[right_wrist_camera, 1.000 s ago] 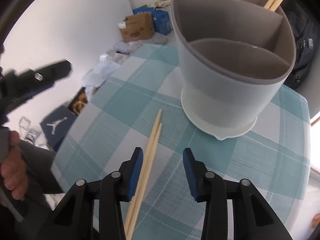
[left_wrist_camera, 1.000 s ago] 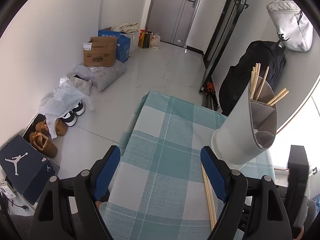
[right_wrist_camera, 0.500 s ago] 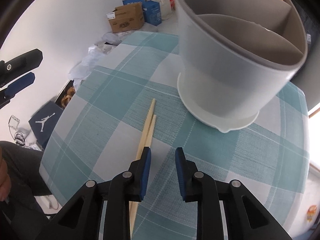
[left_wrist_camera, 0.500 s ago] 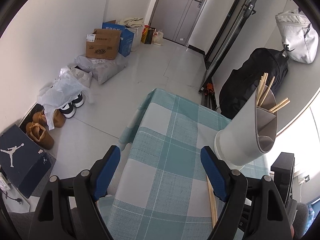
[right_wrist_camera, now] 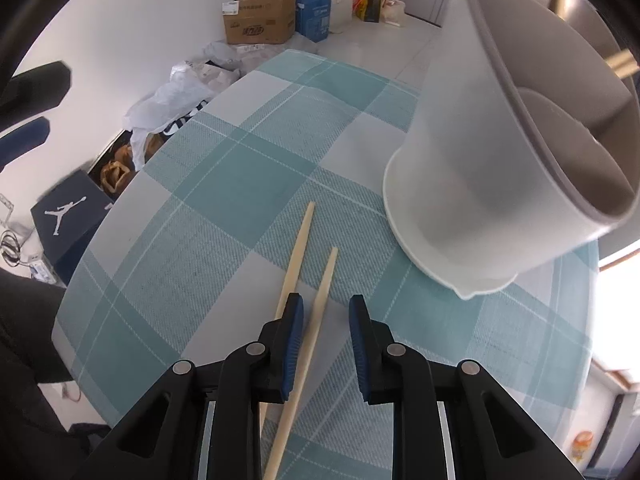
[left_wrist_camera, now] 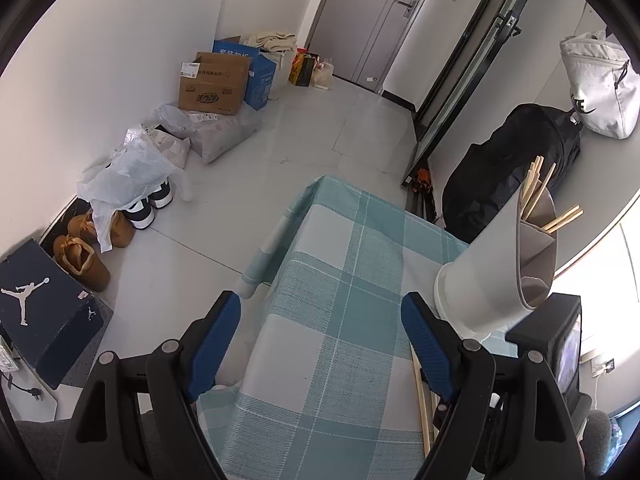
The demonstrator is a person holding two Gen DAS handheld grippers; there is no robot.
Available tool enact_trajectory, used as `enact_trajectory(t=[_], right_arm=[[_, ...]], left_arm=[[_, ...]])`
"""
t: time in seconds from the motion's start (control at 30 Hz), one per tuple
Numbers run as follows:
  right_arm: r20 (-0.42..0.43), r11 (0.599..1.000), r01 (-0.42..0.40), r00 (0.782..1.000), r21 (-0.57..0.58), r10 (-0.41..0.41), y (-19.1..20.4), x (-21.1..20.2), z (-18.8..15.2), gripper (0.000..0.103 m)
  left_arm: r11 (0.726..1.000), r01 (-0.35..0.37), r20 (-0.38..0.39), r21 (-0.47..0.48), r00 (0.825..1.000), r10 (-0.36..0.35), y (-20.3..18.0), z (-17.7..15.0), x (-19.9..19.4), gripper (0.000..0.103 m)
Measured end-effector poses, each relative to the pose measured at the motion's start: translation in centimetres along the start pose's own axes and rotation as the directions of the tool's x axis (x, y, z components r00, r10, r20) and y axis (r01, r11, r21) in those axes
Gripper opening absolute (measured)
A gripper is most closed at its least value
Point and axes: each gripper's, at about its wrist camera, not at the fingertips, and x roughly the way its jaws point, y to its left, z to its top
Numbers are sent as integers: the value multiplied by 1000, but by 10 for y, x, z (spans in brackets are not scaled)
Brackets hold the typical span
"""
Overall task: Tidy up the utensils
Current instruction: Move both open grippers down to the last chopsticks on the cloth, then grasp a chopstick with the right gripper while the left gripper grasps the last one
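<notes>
Near the tabletop's (right_wrist_camera: 248, 168) middle, right gripper (right_wrist_camera: 323, 312) jaws narrowing around 1 chopstick (right_wrist_camera: 316, 320), probably not pinching yet; left gripper (left_wrist_camera: 320, 320) spread, idle.

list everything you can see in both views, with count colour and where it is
chopsticks on table: two, pale wood, side by side on the cloth; one lies between the right gripper's fingers
holder: one, white-grey, divided, standing on the cloth
chopsticks in holder: several, pale wood, far compartment
tablecloth: one, teal and white check, covering the table
cardboard box: one, brown, floor by the wall
shoe box: one, dark blue, floor
brown shoes: one pair, floor
black bag: one, by the wall
white bag: one, above the black bag
left gripper: open, empty
right gripper: jaws just been closing, not yet pressing the chopstick
</notes>
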Motion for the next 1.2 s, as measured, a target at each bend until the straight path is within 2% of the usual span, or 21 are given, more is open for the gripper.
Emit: enact_trajectory(t=[0.07, 0.1, 0.17, 0.33, 0.47, 0.63, 0.7, 0.77, 0.8, 0.87, 0.97, 1.1, 1.17, 1.2], right_arm=[[-1, 1000, 1, 1000, -3, -1, 1, 2, 5, 18], [-4, 1000, -10, 1000, 2, 10, 1, 3, 6, 12], [-5, 1000, -24, 1000, 4, 24, 2, 4, 8, 6], [22, 995, -82, 996, 55, 81, -3, 3, 5, 4], [117, 986, -141, 985, 90, 130, -8, -16, 2, 4], [277, 949, -256, 940, 184, 200, -39, -57, -15, 4], [343, 911, -335, 907, 240, 243, -60, -73, -27, 4], [378, 892, -363, 892, 269, 249, -70, -82, -35, 4], [405, 878, -387, 877, 280, 257, -79, -89, -43, 4], [438, 862, -412, 860, 296, 261, -91, -97, -55, 4], [486, 833, -449, 834, 323, 261, -109, -107, -70, 4], [550, 786, -504, 794, 357, 260, -134, -117, -92, 4], [566, 773, -517, 784, 367, 255, -142, -121, -103, 4], [574, 766, -525, 778, 371, 255, -149, -122, -106, 4]], left_arm=[[1000, -10, -3, -2, 1000, 10, 3, -1, 1, 79], [1000, -13, -4, -5, 1000, 13, 5, 0, 2, 79], [1000, -11, 0, -23, 1000, 11, 12, 0, 2, 79], [998, -40, -32, -37, 999, 39, 19, -2, 13, 79], [999, -36, -80, -21, 996, 35, 14, -7, 24, 79], [1000, 7, -154, 13, 988, -5, -5, -13, 34, 79], [999, 16, -202, 30, 979, -10, -17, -16, 42, 79], [998, 25, -238, 60, 971, -10, -28, -20, 49, 79], [996, 32, -254, 82, 967, -10, -36, -23, 52, 79], [991, 25, -261, 129, 965, 10, -49, -26, 53, 79], [973, -19, -241, 232, 967, 76, -71, -34, 54, 79], [966, -17, -281, 257, 955, 91, -84, -42, 60, 78], [964, -29, -297, 263, 948, 110, -88, -45, 66, 66], [962, -39, -313, 269, 942, 126, -89, -48, 69, 64]])
